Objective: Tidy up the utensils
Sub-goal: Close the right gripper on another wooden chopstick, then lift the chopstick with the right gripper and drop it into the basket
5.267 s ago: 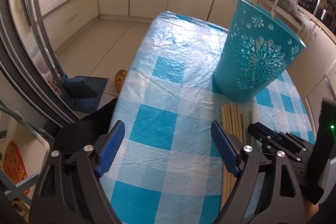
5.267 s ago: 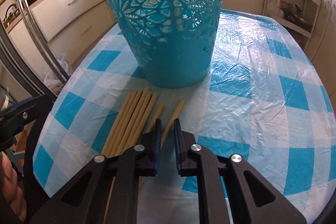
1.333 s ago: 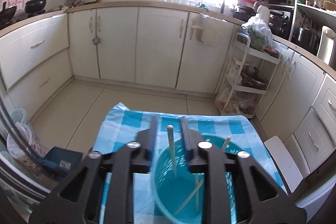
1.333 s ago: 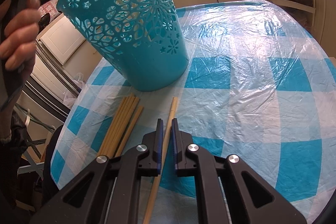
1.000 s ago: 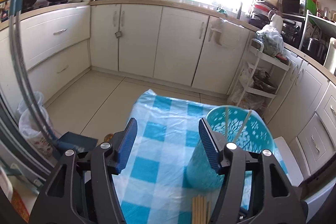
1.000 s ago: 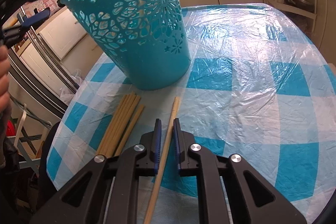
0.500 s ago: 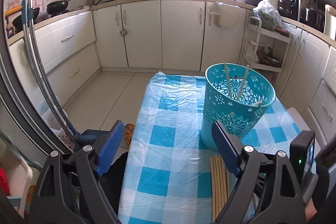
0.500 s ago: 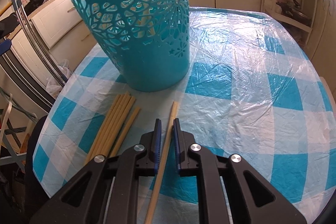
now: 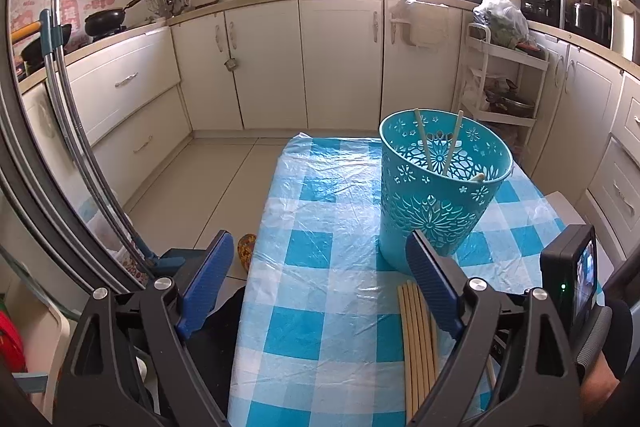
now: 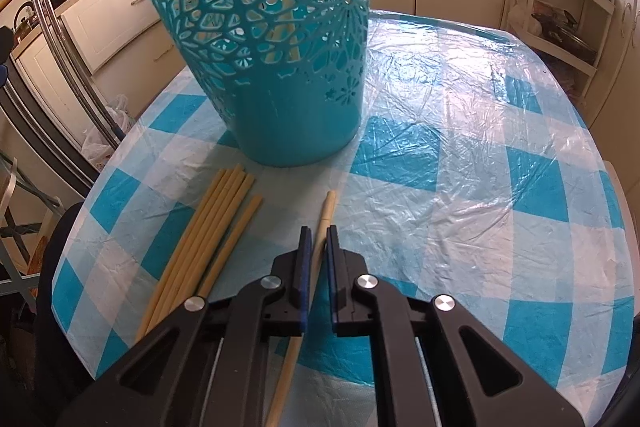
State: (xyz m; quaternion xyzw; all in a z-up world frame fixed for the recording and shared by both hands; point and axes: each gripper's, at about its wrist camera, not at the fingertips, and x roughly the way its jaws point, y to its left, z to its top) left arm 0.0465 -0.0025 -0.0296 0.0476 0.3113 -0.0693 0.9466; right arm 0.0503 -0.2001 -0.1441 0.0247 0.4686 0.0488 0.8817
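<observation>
1. The left claw (image 9: 318, 281) has its blue pads wide apart with nothing between them. The jaws have just been opening, and it hangs over the near end of the table (image 9: 320, 211), which wears a blue-and-white checked cloth under a crinkly clear plastic sheet.
2. The teal basket (image 9: 440, 195) with flower-shaped cutouts stands upright on the table, off to the right in the left wrist view. Three chopsticks (image 9: 422, 143) are already in it: two lean up against the far rim, crossing into a V, and the tip of a third pokes out at the near rim.
3. A bundle of chopsticks (image 9: 416, 339) lies flat on the cloth just in front of the basket, side by side. In the left wrist view the claw's right pad sits partly in front of them.
4. The right claw (image 10: 316, 251) is clamped on a single chopstick (image 10: 327, 205), which lies a bit apart from the bundle (image 10: 208, 231). The stick runs between the pads, its tip sticking out ahead toward the basket (image 10: 280, 75) and the other end trailing back under the claw body. Can't tell if it's lifted off the cloth or lying on it.
5. At the right edge of the left wrist view you can see the right gripper's little screen (image 9: 572, 283) with a green light, and part of the person's hand (image 9: 600, 383) holding it.
</observation>
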